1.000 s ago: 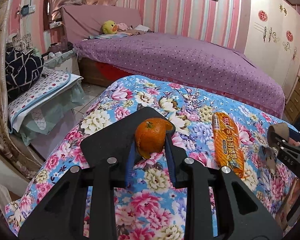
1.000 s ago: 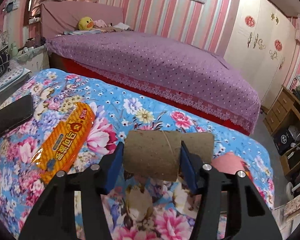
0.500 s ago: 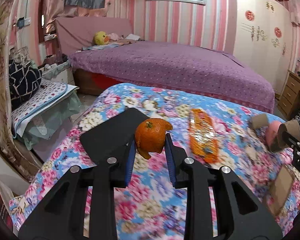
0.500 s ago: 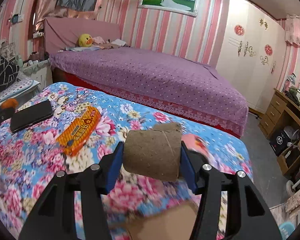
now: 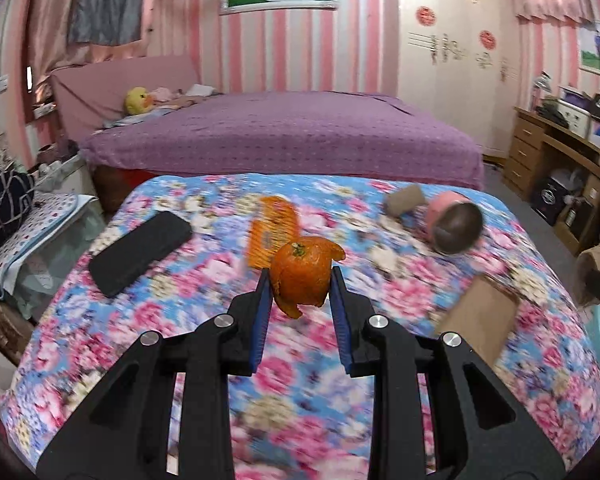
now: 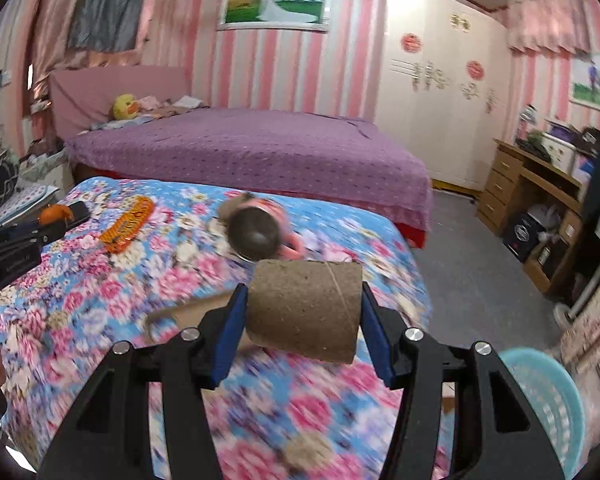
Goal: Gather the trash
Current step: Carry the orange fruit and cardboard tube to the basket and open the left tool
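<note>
My left gripper [image 5: 300, 284] is shut on an orange peel [image 5: 300, 282] and holds it above the floral bedspread [image 5: 204, 280]. My right gripper [image 6: 302, 308] is shut on a brown cardboard tube [image 6: 304, 310], held above the bedspread near its right side. On the bedspread lie an orange snack wrapper [image 5: 270, 230], a second cardboard tube [image 5: 405, 200], a pink cup on its side [image 5: 454, 226] and a flat piece of cardboard [image 5: 478, 322]. A light blue basket [image 6: 548, 404] stands on the floor at the lower right of the right wrist view.
A black phone [image 5: 140, 252] lies on the left of the bedspread. A purple bed [image 5: 284, 140] stands behind. A wooden desk with drawers [image 5: 556, 160] is at the right, a side table with cloths [image 5: 40, 220] at the left.
Both grippers have pulled back and up from the bedspread, each still holding its item. The blue basket has come into the right wrist view.
</note>
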Demonstrator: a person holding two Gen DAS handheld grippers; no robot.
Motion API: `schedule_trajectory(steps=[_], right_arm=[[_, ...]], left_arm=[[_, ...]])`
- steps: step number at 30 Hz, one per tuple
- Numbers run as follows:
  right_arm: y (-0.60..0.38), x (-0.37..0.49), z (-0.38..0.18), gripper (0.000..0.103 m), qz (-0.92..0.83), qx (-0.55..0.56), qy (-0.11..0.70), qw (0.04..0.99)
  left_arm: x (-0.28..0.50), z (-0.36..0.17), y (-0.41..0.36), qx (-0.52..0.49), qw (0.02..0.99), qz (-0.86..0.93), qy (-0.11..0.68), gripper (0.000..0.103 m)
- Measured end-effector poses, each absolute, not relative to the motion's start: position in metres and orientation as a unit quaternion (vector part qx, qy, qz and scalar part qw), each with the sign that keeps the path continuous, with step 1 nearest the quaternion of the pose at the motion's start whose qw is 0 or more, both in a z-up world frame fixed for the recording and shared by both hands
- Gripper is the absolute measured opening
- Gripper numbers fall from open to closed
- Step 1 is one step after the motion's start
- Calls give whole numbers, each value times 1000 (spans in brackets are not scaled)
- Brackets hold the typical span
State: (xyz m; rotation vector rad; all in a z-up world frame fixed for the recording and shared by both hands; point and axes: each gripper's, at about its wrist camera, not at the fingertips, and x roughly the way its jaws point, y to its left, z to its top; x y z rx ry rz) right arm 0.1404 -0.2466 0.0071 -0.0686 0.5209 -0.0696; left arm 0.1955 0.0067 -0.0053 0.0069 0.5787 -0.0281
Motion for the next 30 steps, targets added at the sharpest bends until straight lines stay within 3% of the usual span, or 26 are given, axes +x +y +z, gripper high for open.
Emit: schedule_trajectory(steps=[30], right_arm=[[-377, 77, -10, 54, -95, 23, 233, 968]], left_arm=[[132, -10, -128, 34, 963, -77, 255, 27]])
